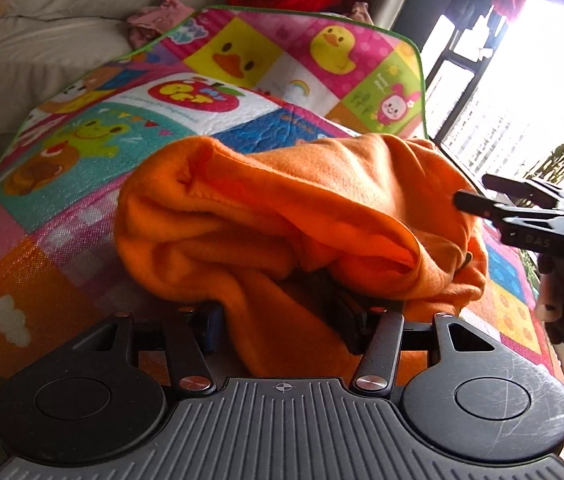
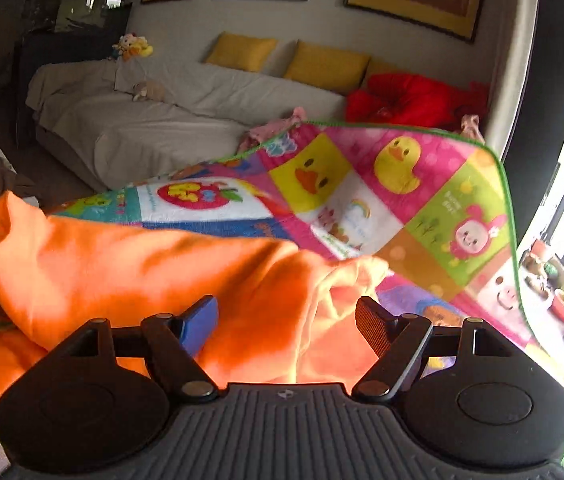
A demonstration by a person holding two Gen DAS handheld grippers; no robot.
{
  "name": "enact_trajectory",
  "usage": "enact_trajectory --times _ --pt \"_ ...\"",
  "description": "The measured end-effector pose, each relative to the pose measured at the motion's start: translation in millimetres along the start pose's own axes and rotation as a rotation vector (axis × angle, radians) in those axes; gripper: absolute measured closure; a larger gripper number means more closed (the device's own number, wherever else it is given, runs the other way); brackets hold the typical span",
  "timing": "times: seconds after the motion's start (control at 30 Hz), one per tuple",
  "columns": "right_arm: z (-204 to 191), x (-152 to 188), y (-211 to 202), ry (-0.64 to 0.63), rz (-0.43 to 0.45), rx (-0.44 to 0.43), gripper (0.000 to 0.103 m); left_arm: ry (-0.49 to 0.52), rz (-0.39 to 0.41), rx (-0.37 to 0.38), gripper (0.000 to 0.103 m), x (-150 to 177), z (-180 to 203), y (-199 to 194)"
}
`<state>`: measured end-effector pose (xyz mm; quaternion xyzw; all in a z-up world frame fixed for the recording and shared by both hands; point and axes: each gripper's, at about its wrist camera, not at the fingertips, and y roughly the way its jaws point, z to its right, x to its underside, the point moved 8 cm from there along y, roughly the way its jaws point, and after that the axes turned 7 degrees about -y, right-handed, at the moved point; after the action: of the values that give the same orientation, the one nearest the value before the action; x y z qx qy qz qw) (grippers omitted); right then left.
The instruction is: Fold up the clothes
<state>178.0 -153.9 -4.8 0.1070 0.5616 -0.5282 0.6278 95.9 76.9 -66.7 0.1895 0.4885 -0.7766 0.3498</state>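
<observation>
One orange fleece garment (image 1: 282, 216), bunched and rumpled, lying on a bright patchwork play mat (image 1: 82, 128) printed with ducks, a frog and an apple. At far left in the left wrist view, a sofa draped in a pale sheet (image 1: 34, 40) beyond the mat. Lower centre, left gripper (image 1: 282, 320) with fingers set fairly wide, fleece draped thickly between them; blue pad (image 1: 212, 324) bare on the left, right finger partly buried in cloth, so whether it truly grips cannot be told. Further right, right gripper (image 1: 477, 196) seen from the side, tips touching or just beside the garment's right edge, against a bright window (image 1: 521, 80).

In the right wrist view, from the left: folded orange bulk rising toward the frame edge, then right gripper (image 2: 285, 324) spread wide, blue pad (image 2: 200, 326) and orange-ribbed pad (image 2: 371, 330) apart, cloth lying in the gap but not pinched. Beyond, yellow cushions (image 2: 282, 56) and a red heap (image 2: 401, 100) on the sofa.
</observation>
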Motion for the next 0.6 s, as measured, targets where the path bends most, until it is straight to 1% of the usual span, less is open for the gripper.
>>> enact_trajectory --times 0.07,0.17,0.27,0.3,0.53,0.6 --pt "-7 -11 -18 0.007 0.056 -0.022 0.026 -0.002 0.002 0.000 0.044 0 0 1" --pt "-29 -19 -23 0.017 0.079 -0.105 0.030 -0.003 0.004 -0.006 0.044 1 0 0" --pt "-56 -12 -5 0.011 0.027 -0.180 0.030 -0.005 0.007 -0.014 0.044 2 -1 -2" --pt "-59 -6 -2 0.012 0.005 -0.188 0.030 -0.007 0.007 -0.015 0.044 2 -2 -3" --pt "-75 45 13 0.024 -0.151 -0.225 0.030 -0.020 0.015 -0.027 0.044 3 -10 -10" --pt "-75 41 3 -0.016 -0.132 -0.197 0.030 -0.023 0.015 -0.035 0.043 2 -11 -11"
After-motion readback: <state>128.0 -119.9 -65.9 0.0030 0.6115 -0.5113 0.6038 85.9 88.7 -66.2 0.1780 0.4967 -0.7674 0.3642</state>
